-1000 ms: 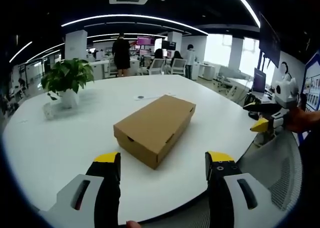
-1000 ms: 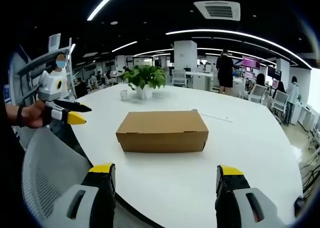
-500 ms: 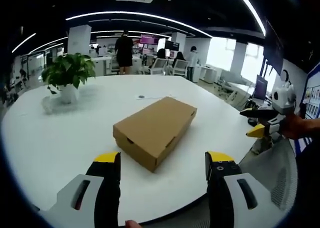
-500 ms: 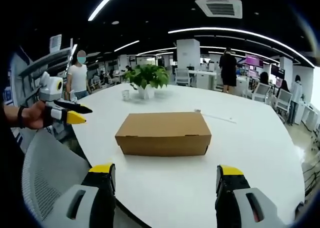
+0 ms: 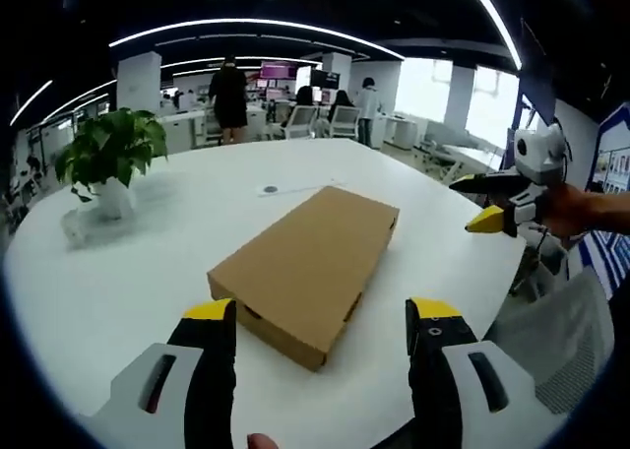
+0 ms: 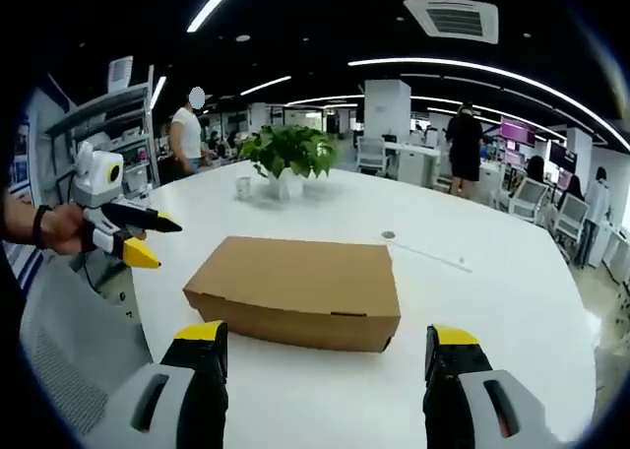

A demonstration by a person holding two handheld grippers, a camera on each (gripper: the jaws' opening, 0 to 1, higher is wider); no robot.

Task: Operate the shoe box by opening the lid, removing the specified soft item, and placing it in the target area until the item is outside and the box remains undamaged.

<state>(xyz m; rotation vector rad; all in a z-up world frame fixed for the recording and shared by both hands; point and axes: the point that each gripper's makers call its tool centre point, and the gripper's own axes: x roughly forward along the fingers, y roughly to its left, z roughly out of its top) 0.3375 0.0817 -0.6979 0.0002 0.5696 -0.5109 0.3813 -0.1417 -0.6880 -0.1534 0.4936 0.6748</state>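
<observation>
A closed brown cardboard shoe box (image 5: pixel 305 264) lies on the round white table (image 5: pixel 118 282), lid down and flat. My left gripper (image 5: pixel 320 311) is open, its yellow-tipped jaws spread just short of the box's near corner, touching nothing. In the right gripper view the same box (image 6: pixel 295 289) presents its long side, and my right gripper (image 6: pixel 327 335) stands open in front of that side. Each gripper also shows in the other's view, hand-held above the table edge: the right gripper (image 5: pixel 468 205) beside the box's far end, and the left gripper (image 6: pixel 162 244) off the box's left end. The box's contents are hidden.
A potted plant (image 5: pixel 103 159) and a small cup (image 6: pixel 243 186) stand at the table's far side. A small round disc (image 5: pixel 270 188) lies beyond the box. A mesh chair (image 6: pixel 69 341) sits at the near table edge. People stand and sit among desks behind.
Both views have moved in over the table edge, so the box looks larger and nearer. The box has not moved and its lid is still closed. Both grippers remain open.
</observation>
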